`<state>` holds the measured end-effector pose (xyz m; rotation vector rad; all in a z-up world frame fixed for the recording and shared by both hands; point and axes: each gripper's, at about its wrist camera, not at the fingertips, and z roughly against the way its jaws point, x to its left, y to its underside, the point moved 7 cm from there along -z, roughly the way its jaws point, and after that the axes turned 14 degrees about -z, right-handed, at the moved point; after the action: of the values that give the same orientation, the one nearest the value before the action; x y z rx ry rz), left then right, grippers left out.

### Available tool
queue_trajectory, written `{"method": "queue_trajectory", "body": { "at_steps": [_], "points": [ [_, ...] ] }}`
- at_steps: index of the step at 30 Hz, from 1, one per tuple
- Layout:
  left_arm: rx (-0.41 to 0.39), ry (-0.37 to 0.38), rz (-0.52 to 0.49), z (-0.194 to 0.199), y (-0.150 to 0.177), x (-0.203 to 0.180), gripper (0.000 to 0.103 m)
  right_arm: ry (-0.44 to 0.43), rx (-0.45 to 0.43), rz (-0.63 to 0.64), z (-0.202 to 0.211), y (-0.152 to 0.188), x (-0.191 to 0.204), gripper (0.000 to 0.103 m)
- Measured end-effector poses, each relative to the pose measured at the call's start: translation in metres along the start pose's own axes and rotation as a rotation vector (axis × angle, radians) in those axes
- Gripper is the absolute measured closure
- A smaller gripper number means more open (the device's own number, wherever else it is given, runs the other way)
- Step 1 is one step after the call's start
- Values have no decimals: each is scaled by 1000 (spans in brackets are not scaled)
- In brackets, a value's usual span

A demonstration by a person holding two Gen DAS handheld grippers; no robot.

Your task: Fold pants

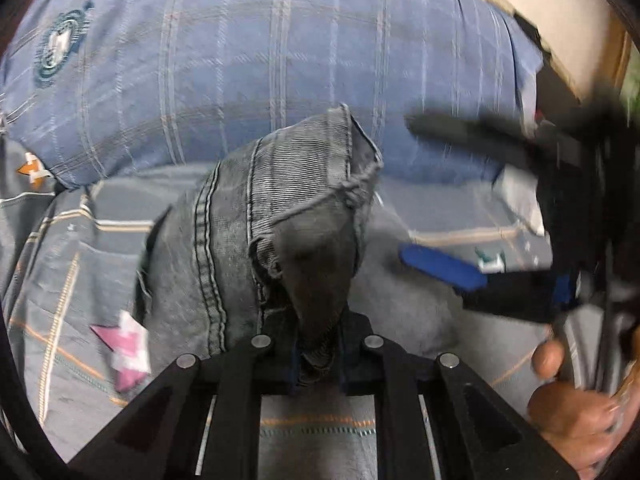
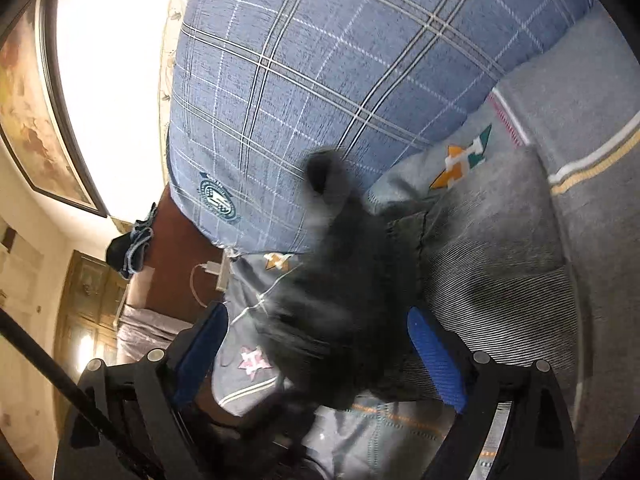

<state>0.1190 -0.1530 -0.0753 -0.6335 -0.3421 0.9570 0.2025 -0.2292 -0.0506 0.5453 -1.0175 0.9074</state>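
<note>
Dim indoor light, blown-out white glare upper left, motion blur, fisheye-curved edges.

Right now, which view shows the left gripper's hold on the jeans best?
Left wrist: the left gripper is shut on a bunched hem of the jeans, sharp and centred. Right wrist shows the jeans on the bed, but that hold is only a dark blur.

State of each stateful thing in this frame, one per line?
Left hand-held gripper: shut on the jeans.
Right hand-held gripper: open, pads apart, holding nothing.
Grey denim jeans: bunched, hem end lifted off the bed, not yet folded.
Blue plaid pillow: lying on the bed.
</note>
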Motion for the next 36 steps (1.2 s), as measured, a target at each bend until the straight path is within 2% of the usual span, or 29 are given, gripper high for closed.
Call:
{"method": "queue_trajectory", "body": {
  "at_steps": [4,5,6,7,8,9,10,11,15,17,18,19,21,23,25,26,28,32,34,36],
  "points": [
    [4,-31,-67,-3,6,-13,90,126,-7,-30,-10,-4,-23,8],
    [3,-34,-75,-3,5,-15,90,145,-15,-34,-12,-5,-27,15],
    [-1,-33,-83,-2,3,-17,90,155,-24,-46,-14,-7,-33,23],
    [-5,-29,-90,-2,0,-17,91,147,-18,-54,-17,-8,-35,51],
    [-7,-25,-96,0,-3,-19,93,133,-8,-60,-18,-8,-35,74],
    [-5,-27,-105,1,-5,-22,93,136,-16,-50,-17,-9,-33,75],
    [-7,-26,-117,1,-8,-24,93,143,-34,-26,-13,-11,-29,82],
    [-12,-18,-130,3,-11,-27,93,141,-48,-13,-8,-12,-25,84],
    [-72,47,-175,12,-32,-46,93,102,-123,14,27,-22,-11,85],
    [-55,83,-172,3,-37,-55,93,135,-142,-10,36,-29,-20,85],
    [-23,103,-173,-8,-35,-60,92,179,-147,-37,38,-32,-31,85],
    [22,116,-179,-23,-32,-63,91,238,-149,-84,38,-36,-48,80],
    [141,135,-171,-51,-16,-63,90,284,-130,-199,34,-37,-80,75],
    [162,179,-162,-55,-7,-60,85,262,-128,-274,37,-38,-93,64],
    [136,231,-155,-41,-4,-54,68,236,-155,-282,46,-40,-88,60],
    [129,271,-136,-33,-3,-49,63,237,-172,-266,50,-41,-84,49],
    [108,316,-86,-14,-4,-32,46,246,-200,-229,56,-41,-74,35],
    [50,326,-18,16,-8,9,41,210,-258,-142,69,-35,-49,34],
    [50,261,12,14,-6,36,40,195,-243,-63,68,-27,-28,34],
    [62,193,56,5,1,59,40,230,-264,14,69,-20,-15,34]
  ]
}}
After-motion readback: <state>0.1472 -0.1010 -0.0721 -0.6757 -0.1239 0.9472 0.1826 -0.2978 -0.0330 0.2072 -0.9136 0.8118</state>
